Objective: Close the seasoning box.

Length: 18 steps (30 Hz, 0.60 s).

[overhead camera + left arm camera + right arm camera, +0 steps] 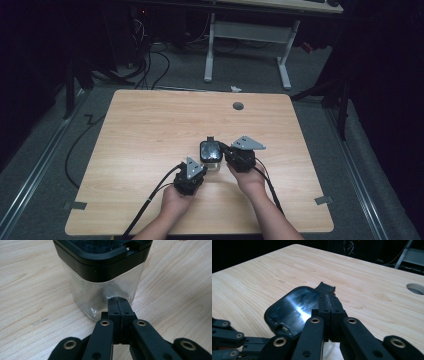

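The left gripper (117, 300) has its two black jaws pressed flat together, with nothing between them. Their tips stand at the lower wall of the clear container (105, 295), against it or just short of it; I cannot tell which. The right gripper (329, 298) is clenched in the same way, jaw against jaw, and it holds nothing. Its tips are above the black lid (292, 307), near the lid's small tab (326, 287); if they touch the lid I cannot tell.

There is one container, square with rounded corners, with a transparent body and a black lid sitting on top. The lid has a dark glossy window that reflects light. No brand, label or writing can be read on the container or on the grippers.

In the high view the container (211, 152) stands on the wooden table (150, 125), a little right of the middle and nearer to the near edge than to the far edge. The left gripper (191, 172) is at its near-left side and the right gripper (237, 155) at its right side. One round cable hole (238, 106) is near the far edge. Two hands hold the two grippers, and a cable trails from each.
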Tool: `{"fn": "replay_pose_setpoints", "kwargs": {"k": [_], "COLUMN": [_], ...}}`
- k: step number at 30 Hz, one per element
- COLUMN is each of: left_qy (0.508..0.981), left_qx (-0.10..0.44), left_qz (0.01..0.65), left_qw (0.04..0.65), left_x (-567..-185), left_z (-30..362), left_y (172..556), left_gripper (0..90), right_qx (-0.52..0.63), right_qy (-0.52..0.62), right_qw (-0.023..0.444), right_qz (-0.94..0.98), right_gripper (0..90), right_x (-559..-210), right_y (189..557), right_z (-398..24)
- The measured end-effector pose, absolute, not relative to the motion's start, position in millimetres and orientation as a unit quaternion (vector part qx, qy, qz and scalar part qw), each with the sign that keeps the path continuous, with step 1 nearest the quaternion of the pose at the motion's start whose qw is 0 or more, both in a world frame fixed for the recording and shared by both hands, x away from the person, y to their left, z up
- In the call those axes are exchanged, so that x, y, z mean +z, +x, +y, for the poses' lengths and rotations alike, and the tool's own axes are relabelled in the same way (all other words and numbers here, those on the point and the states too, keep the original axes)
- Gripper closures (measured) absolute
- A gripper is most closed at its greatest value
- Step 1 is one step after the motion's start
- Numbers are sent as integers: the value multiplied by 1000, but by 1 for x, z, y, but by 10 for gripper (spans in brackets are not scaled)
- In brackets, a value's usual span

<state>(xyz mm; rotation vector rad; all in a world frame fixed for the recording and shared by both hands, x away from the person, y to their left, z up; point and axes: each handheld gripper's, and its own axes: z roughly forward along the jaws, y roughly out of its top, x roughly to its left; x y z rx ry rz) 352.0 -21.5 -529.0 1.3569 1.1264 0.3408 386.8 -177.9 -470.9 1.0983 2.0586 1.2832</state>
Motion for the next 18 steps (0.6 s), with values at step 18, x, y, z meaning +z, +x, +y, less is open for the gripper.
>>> {"fn": "replay_pose_setpoints", "kwargs": {"k": [18], "left_qy": [588], "left_qx": [170], "left_qz": [490], "left_qw": [620], "left_x": [-526], "left_z": [9], "left_y": [345], "left_gripper": [875], "right_qx": [480], "right_qy": [416], "right_qw": [256], "right_qz": [729], "right_gripper": [828], "right_x": [-465], "right_y": [376], "right_z": [-208]}}
